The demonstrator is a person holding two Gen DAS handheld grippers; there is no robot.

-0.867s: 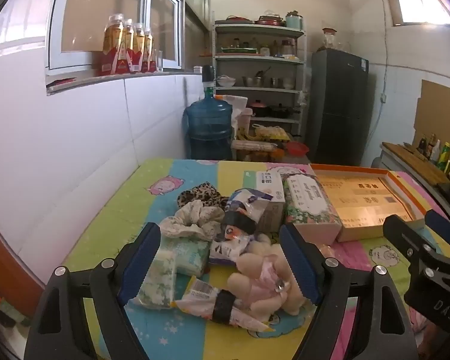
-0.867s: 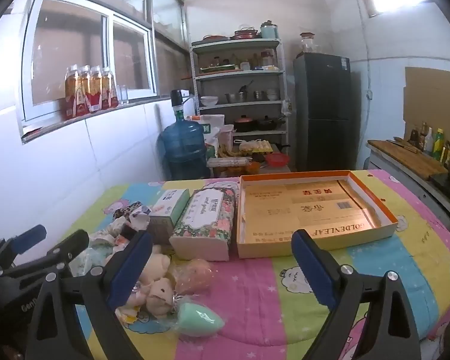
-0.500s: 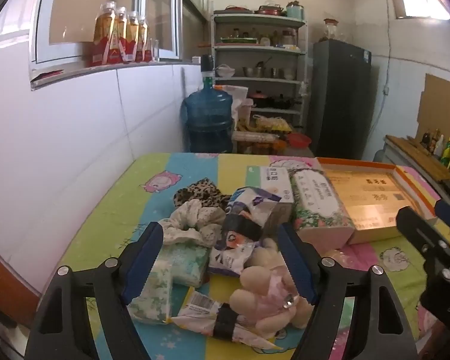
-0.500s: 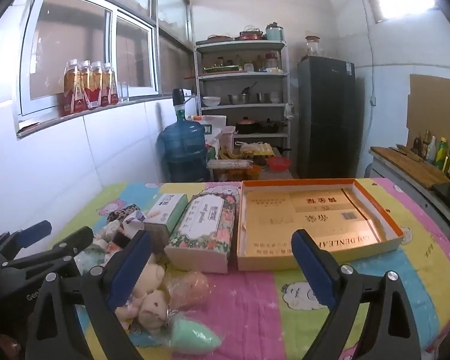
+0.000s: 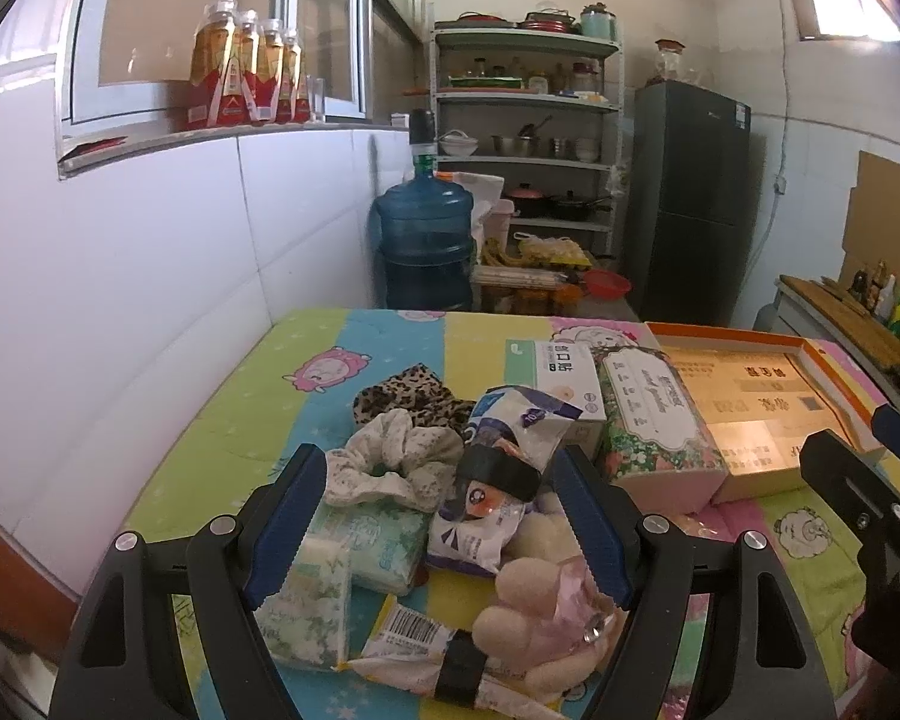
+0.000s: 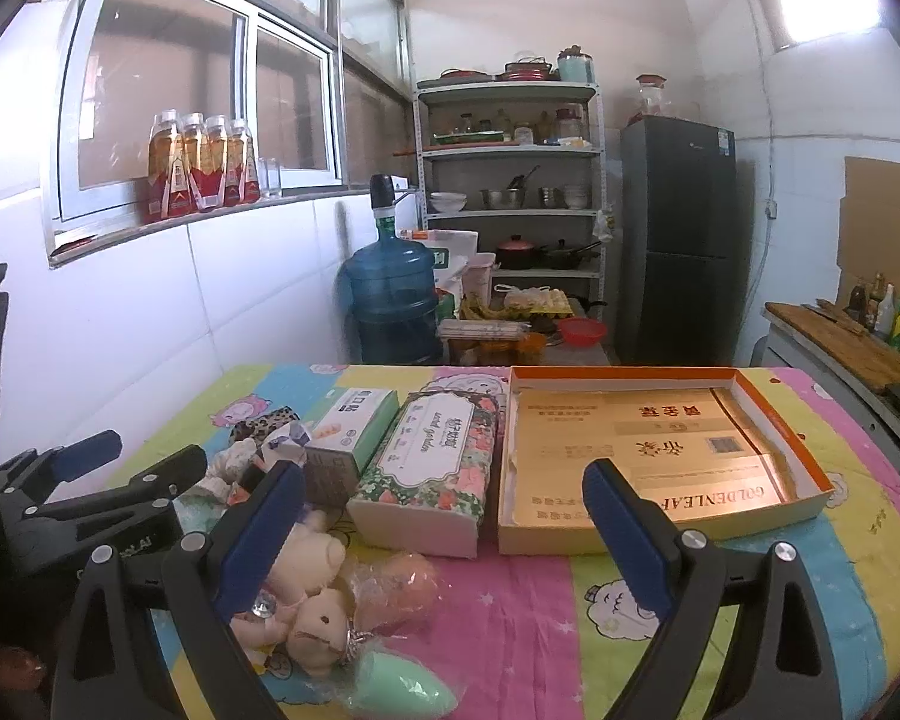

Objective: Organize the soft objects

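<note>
A heap of soft things lies on the colourful cloth: a white floral scrunchie (image 5: 390,462), a leopard scrunchie (image 5: 408,399), tissue packs (image 5: 360,540), taped wipe packets (image 5: 498,480) and a cream plush bear (image 5: 534,606) (image 6: 306,576). Beside the bear lie a bagged peach sponge (image 6: 396,582) and a mint sponge (image 6: 402,684). My left gripper (image 5: 438,516) hangs open above the heap, holding nothing. Over the cloth, my right gripper (image 6: 438,528) stands open and empty, near the floral tissue box (image 6: 432,468). An open orange-rimmed cardboard box (image 6: 648,456) lies to the right.
A white mask box (image 6: 354,432) stands beside the floral tissue box. Behind the table are a blue water jug (image 6: 390,300), a metal shelf (image 6: 510,204) with cookware and a dark fridge (image 6: 678,240). A white wall runs along the left edge.
Both grippers have tilted upward a little, so the table contents sit lower in both views. Jaws stay wide and nothing on the table has moved.
</note>
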